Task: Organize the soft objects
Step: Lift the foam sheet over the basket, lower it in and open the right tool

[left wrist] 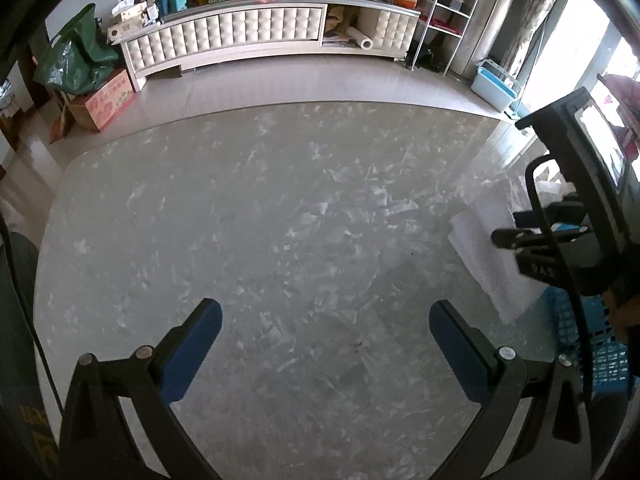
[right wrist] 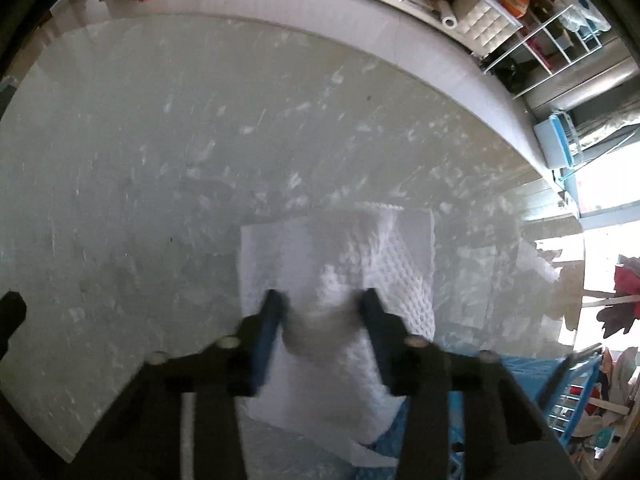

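Observation:
A white embossed foam sheet (right wrist: 340, 248) lies on the grey marble table (right wrist: 160, 160), with its near part draped over a blue basket (right wrist: 520, 376). My right gripper (right wrist: 323, 314) points steeply down at the sheet. Its jaws stand narrow and pinch a raised bunch of the foam between the blue pads. The picture there is blurred. My left gripper (left wrist: 325, 316) hangs open over bare marble (left wrist: 280, 220) with nothing between its fingers. The same foam sheet (left wrist: 484, 240) shows far right in the left wrist view, partly hidden behind the right tool's black body (left wrist: 580, 208).
A clear plastic sheet (right wrist: 476, 276) lies on the table right of the foam. The blue basket (left wrist: 596, 340) sits at the table's near right corner. Beyond the far edge are floor tiles, a long white cabinet (left wrist: 248, 36), a wire rack (left wrist: 444, 20) and a cardboard box (left wrist: 108, 100).

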Motion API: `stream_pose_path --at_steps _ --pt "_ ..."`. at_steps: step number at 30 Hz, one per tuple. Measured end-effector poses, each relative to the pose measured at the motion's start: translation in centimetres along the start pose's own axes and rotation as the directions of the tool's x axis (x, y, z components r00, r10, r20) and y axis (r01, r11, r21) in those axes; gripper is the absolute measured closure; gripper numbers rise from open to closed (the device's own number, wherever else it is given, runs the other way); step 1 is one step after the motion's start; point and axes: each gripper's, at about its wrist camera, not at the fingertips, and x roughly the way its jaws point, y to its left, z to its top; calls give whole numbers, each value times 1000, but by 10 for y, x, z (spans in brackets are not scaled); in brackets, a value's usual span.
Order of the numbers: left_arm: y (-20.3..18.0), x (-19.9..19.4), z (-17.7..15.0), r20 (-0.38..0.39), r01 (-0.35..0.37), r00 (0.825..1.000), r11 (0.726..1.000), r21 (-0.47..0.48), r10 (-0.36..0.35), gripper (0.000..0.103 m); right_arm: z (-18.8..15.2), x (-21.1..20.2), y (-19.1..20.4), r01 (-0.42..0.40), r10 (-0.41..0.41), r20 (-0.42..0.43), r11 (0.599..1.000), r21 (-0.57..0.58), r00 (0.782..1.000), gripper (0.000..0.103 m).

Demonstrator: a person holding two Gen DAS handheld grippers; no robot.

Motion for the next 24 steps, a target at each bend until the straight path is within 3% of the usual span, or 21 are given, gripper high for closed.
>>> stream_pose_path --at_steps 5,14,18,24 --pt "-2 -5 -5 -2 -5 1000 1000 4 5 0 -15 -9 6 -37 38 53 999 -19 998 91" --pt "-15 -47 -22 44 0 999 1000 13 0 0 -53 -69 10 -143 143 177 990 -14 974 93" --pt "-25 -78 -31 83 4 997 1000 19 -5 0 -75 -101 2 -201 193 252 980 7 948 93" --pt "-42 -128 -41 155 -3 988 999 40 -3 0 -112 -146 -11 -297 269 367 955 20 891 93"
